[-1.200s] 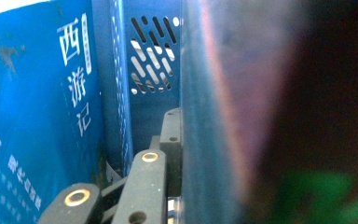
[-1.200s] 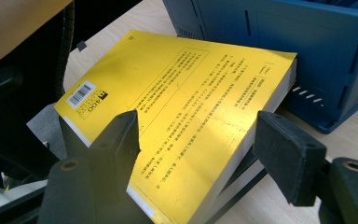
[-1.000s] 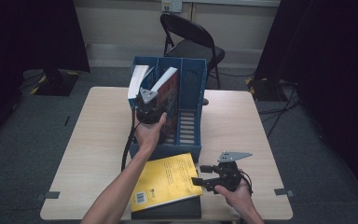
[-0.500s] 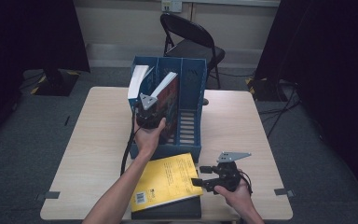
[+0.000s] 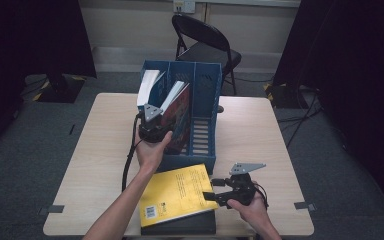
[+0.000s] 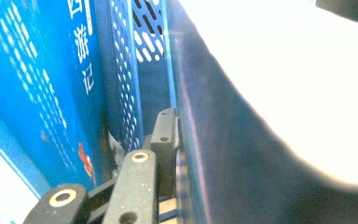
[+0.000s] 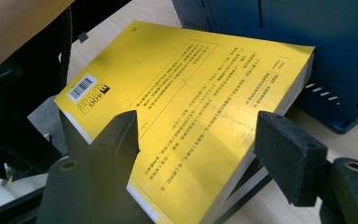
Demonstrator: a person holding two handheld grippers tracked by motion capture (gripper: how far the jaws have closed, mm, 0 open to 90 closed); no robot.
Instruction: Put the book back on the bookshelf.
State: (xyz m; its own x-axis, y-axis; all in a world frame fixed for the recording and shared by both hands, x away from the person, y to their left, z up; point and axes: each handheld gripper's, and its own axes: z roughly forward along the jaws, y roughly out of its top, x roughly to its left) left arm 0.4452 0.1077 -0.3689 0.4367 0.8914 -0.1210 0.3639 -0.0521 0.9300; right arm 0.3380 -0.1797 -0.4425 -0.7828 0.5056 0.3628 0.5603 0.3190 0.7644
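High view. The work in hand is filing books into the blue file rack on the tabletop. The left tongs stand at the rack's front, against the lower edge of a dark-covered book that leans in the middle compartment, just right of a white-edged book in the left compartment. Judgement: this is the release step of that placement. The right tongs hover at the right edge of a yellow book, which lies nearest the person atop a dark book, in front of the rack. The next move calls for the left tongs to back out without tipping the leaning book, then for a grip on the yellow book.

Left gripper view. The left tongs have just been opening; the jaws stand close together, with the dark cover directly at their right. Whether the pads press on it I cannot tell. The rack's perforated divider stands just ahead, a blue book cover to the left.

Right gripper view. The right tongs are wide apart and hold nothing. The yellow book lies ahead of them and between the jaws, which appear clear of the cover. The rack stands beyond it.
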